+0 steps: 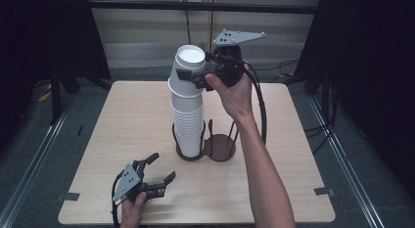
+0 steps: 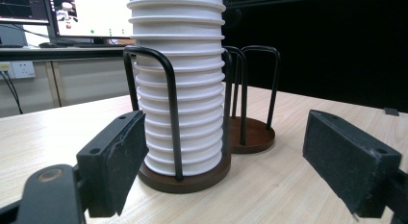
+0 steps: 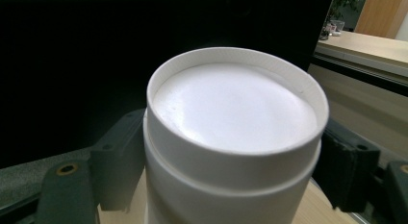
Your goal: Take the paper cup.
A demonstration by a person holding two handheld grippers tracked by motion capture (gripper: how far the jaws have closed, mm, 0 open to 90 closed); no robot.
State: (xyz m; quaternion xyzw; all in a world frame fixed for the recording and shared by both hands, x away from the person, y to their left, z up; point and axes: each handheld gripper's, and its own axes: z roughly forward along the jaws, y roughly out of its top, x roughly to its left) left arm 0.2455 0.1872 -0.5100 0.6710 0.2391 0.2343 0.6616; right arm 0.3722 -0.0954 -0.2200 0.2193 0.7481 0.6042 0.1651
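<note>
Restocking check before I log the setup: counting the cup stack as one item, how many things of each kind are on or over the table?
stack of white paper cups: 1
dark wire cup holder with two round bases: 1
black hand-held grippers: 2, the left gripper with jaws open, the right gripper shut on the stack's top
Total: 4

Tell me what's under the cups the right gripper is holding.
The rest of the cup stack, standing in the left ring of the holder. The stack is upside down, so nothing inside the cups can be seen.
</note>
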